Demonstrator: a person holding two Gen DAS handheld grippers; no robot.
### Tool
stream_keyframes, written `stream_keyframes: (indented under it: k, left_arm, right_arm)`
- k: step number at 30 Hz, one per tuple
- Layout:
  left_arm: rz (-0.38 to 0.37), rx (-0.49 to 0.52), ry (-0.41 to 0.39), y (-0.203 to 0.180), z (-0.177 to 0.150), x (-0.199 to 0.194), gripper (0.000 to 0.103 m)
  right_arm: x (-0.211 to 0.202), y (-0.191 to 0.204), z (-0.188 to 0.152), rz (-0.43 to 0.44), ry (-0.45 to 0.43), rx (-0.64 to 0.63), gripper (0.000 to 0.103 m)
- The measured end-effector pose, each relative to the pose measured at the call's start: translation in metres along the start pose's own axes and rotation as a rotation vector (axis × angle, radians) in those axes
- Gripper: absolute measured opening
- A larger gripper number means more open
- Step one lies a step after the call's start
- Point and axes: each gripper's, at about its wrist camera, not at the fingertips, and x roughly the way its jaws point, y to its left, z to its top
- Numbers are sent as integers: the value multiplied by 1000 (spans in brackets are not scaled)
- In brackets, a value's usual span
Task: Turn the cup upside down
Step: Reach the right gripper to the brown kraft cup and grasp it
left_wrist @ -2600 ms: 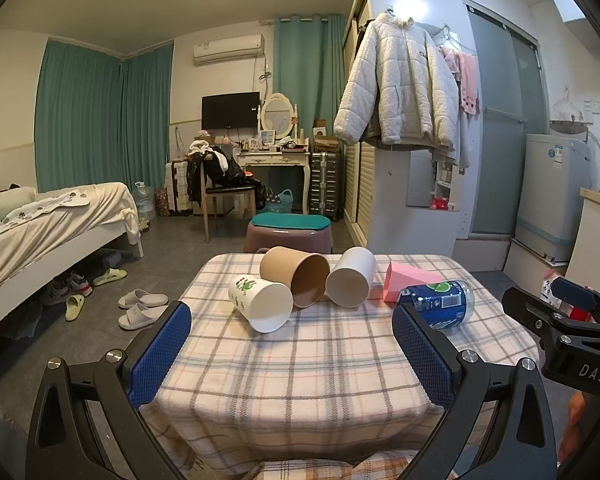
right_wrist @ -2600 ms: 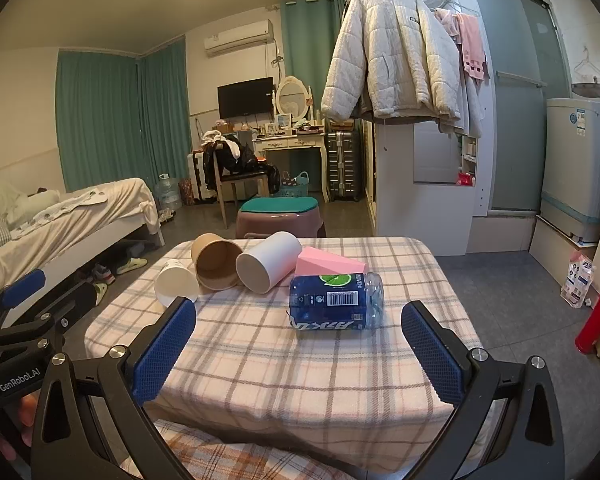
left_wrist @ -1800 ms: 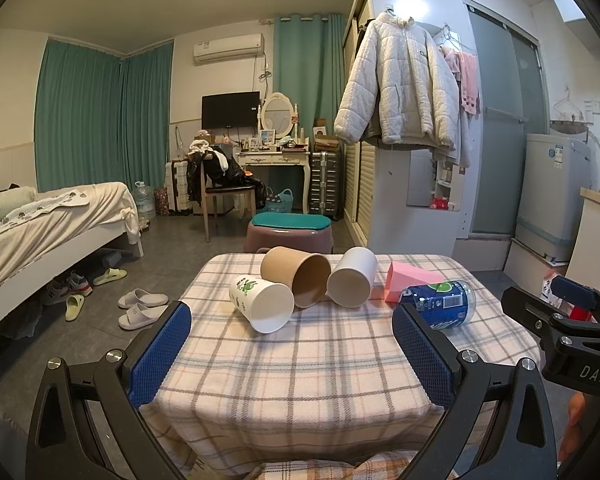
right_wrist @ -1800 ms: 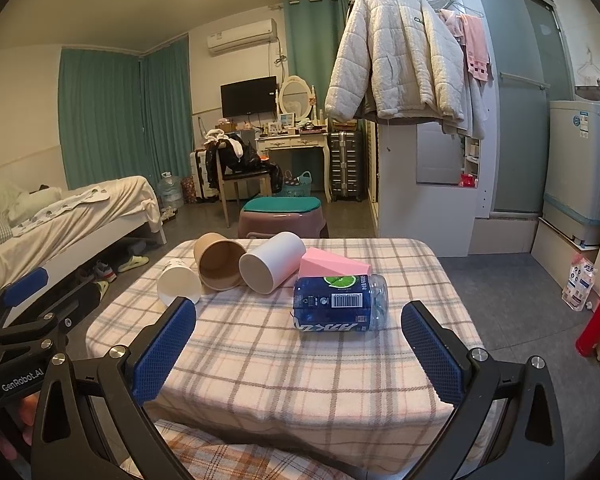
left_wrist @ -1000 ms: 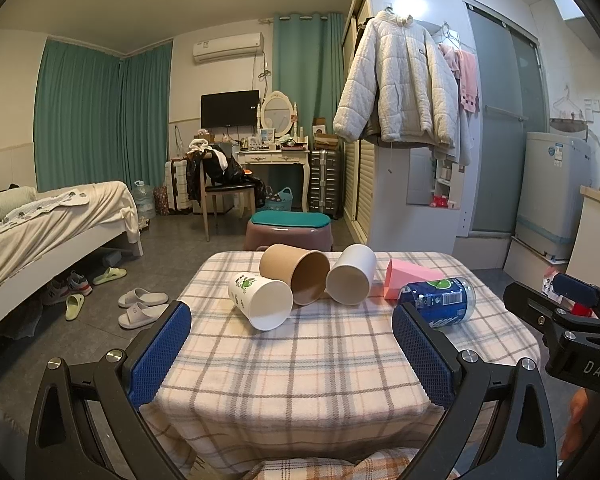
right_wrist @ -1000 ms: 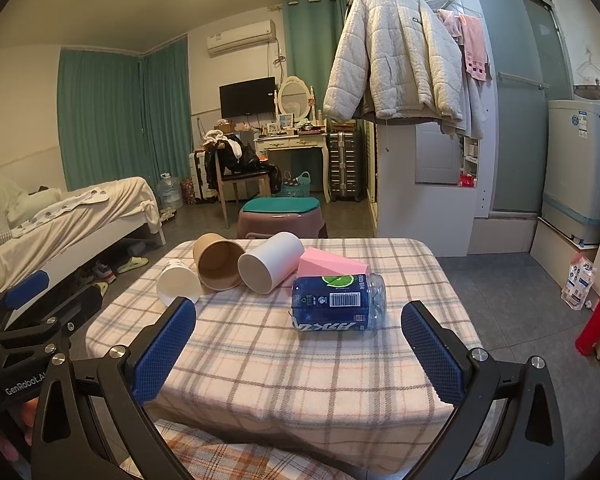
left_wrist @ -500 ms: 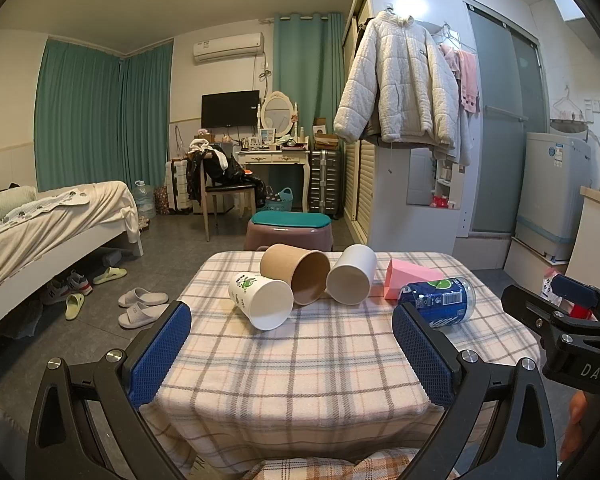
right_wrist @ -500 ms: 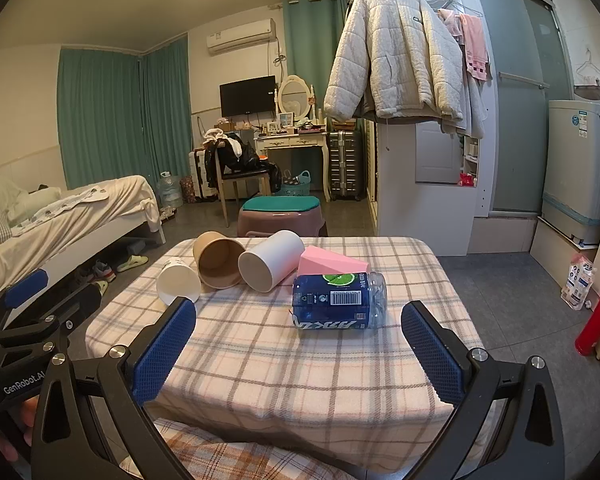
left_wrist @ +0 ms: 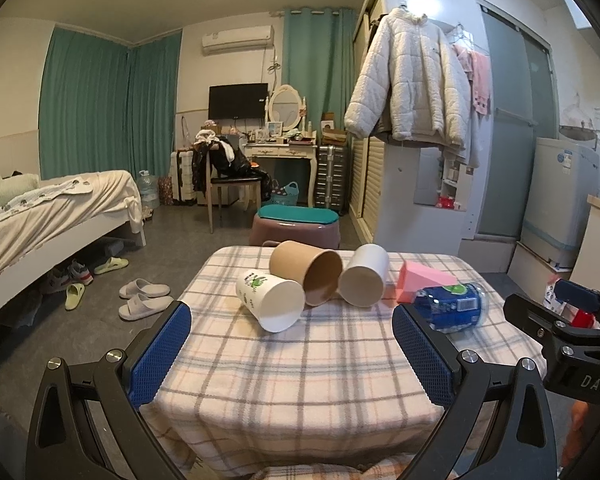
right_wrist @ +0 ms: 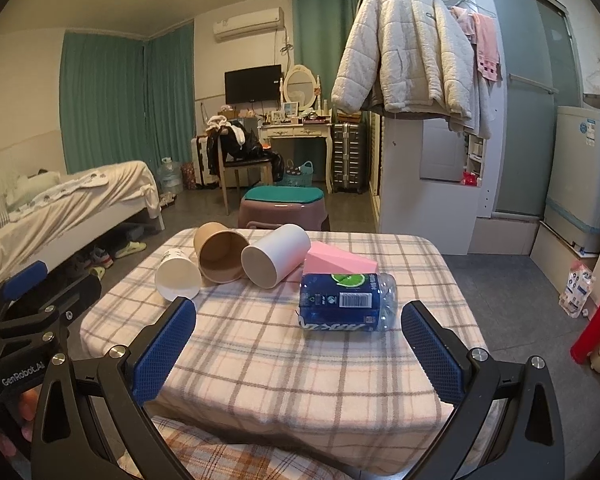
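Three cups lie on their sides on the checked tablecloth [left_wrist: 300,364]: a white cup with a green print [left_wrist: 270,300], a brown paper cup [left_wrist: 306,277] and a plain white cup [left_wrist: 364,280]. In the right wrist view they are the printed cup [right_wrist: 178,276], the brown cup [right_wrist: 218,252] and the white cup [right_wrist: 276,254]. My left gripper [left_wrist: 292,354] is open and empty, short of the cups at the table's near edge. My right gripper [right_wrist: 298,350] is open and empty, in front of the bottle.
A blue plastic bottle [right_wrist: 346,302] lies on its side at the right, with a pink wedge-shaped block [right_wrist: 336,262] behind it. A purple stool with a teal top [left_wrist: 296,226] stands beyond the table. A bed [left_wrist: 52,216] is on the left.
Nothing has visibly moved beyond slight camera sway; both grippers stay open near the table's front edge.
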Motion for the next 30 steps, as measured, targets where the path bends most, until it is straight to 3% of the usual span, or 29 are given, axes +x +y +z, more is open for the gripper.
stream_keyframes:
  k: [6,14,23,30]
  left_arm:
    - [36,-23,35,26,7,31,103]
    - [105,-61,104,81,16,86,103]
    - [226,-98,197,132,17,155,103]
    - [239,-148,234,155,5,184,103]
  right_arm:
    - [34,20,19,23,47,-27,103]
    - [111,71,59,111,111,-142,103]
    - [230,108,82,209,335,-287,103]
    - [297,124,74,215,485,-374,103]
